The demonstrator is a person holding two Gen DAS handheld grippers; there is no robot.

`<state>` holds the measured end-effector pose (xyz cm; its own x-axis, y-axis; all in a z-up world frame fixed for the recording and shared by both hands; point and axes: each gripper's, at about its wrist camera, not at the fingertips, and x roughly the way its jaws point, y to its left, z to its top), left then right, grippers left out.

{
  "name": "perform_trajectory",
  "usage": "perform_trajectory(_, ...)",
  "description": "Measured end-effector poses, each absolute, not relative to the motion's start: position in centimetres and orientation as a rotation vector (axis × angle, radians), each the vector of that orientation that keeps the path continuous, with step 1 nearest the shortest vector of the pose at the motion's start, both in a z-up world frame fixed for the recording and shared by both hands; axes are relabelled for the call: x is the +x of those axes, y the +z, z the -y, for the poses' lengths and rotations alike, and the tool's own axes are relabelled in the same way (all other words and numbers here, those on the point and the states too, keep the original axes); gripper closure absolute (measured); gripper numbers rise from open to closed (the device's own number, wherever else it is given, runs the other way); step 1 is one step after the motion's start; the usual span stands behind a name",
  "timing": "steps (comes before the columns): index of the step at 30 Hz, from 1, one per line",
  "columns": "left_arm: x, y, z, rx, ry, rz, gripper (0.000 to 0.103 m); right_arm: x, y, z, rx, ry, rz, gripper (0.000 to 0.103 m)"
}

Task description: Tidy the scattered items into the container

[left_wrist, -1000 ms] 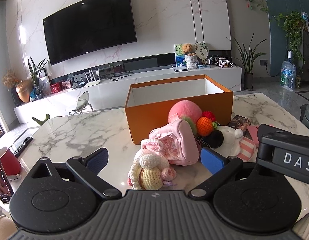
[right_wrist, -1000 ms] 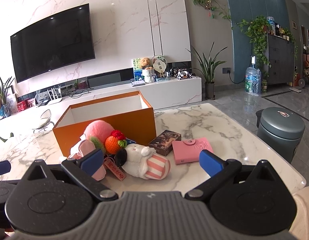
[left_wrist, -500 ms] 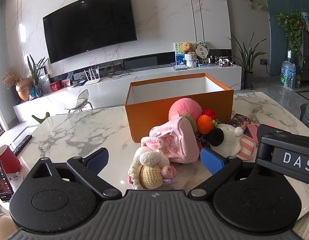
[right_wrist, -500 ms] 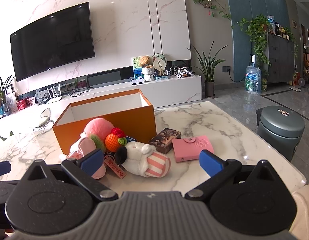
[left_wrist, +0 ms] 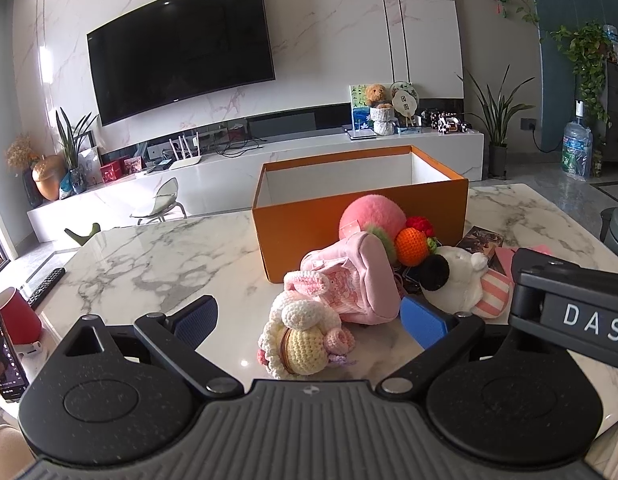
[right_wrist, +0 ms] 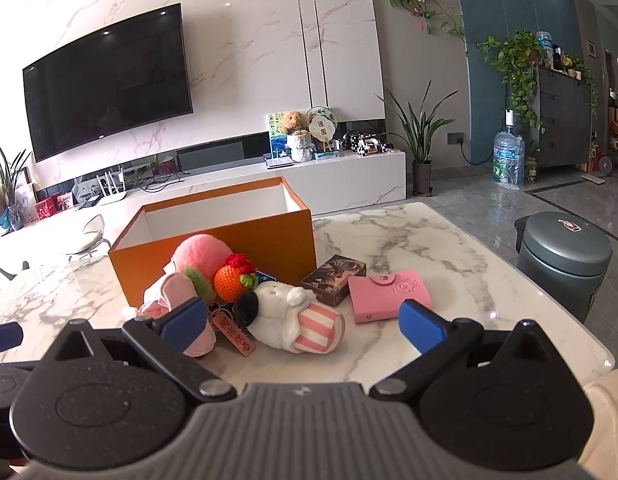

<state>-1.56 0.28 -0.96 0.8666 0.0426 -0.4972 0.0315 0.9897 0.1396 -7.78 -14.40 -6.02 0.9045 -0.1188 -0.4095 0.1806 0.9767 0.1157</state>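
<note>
Both grippers hover over the near edge of the marble surface (left_wrist: 149, 256) with fingers spread wide and nothing between them. The left gripper (left_wrist: 309, 318) faces the crocheted doll (left_wrist: 305, 340), which lies closest to the near edge. The right gripper (right_wrist: 303, 320) faces the white plush with the striped cap (right_wrist: 297, 320).

Recommended procedure, judged from the layout:
1. Take the nearest item first. The crocheted doll touches the pink pouch (left_wrist: 357, 284) behind it, so close the fingers across the doll's yellow body only.
2. Grip soft items at their thickest part; yarn and plush compress, so a shallow pinch is likely to slip.
3. Lift clear of the heap before travelling, since a red tag charm (right_wrist: 233, 334) lies partly under the white plush and may snag.

Behind these, the orange crocheted fruit (right_wrist: 229, 282) and the pink plush ball (right_wrist: 201, 254) rest against the front wall of the orange box (right_wrist: 269, 240). Towards the right edge lie a dark card box (right_wrist: 333, 278) and a pink card holder (right_wrist: 389, 294), side by side and flat, which will call for an edge grip.

The orange box stands open near the middle of the surface; what shows of its inside is empty. The heap blocks its front wall, so approach from above.

A red cup (left_wrist: 19, 314) and a phone (left_wrist: 3, 354) stand at the left edge, well apart from the work. The right gripper's body intrudes at the right of the left wrist view, so keep the two apart.
</note>
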Motion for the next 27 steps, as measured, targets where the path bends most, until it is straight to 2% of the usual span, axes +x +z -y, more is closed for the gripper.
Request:
perform_trajectory(16, -2.3, 0.0, -0.4, 0.148, -0.011, -0.497, 0.000, -8.5, -5.1, 14.1, 0.159, -0.130, -0.388, 0.000)
perform_trajectory(27, 1.2, 0.0, -1.4, 0.125, -0.054, -0.499, 0.000, -5.7, -4.7, 15.0, 0.147, -0.064, -0.378, 0.000)
